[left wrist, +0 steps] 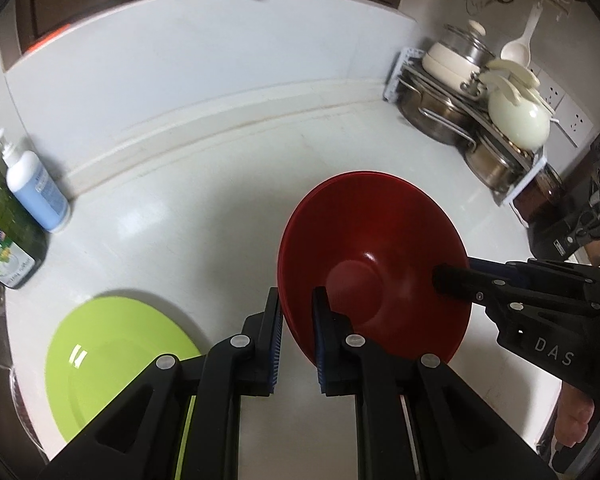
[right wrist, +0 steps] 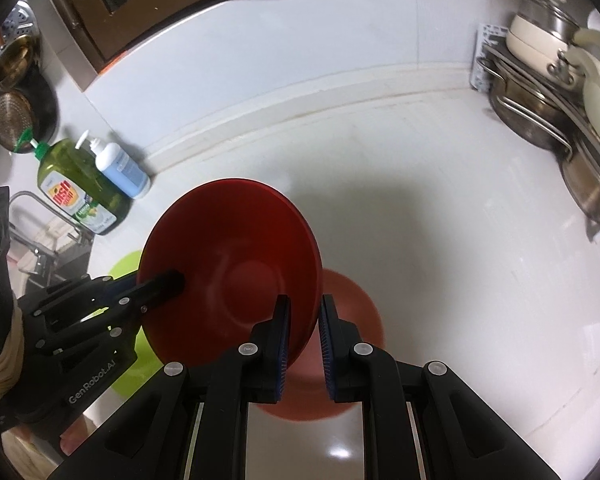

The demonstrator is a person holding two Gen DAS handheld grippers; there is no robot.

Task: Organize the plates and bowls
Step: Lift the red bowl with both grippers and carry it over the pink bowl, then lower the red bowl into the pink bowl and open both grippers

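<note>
Blue pump bottle point(left wrist: 36, 192) & green dish soap point(right wrist: 78, 188) by wall; pot rack point(left wrist: 476, 120) far corner of counter point(left wrist: 220, 184).

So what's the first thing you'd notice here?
A big red bowl held up, tilted, in the middle, with the left tongs and right tongs each pinching its rim. Next, the bright green plate lying flat on the white counter, to the bowl's left.

Black grippers, blue-padded fingers point(left wrist: 274, 344), silver screws, white "DAS" lettering.
</note>
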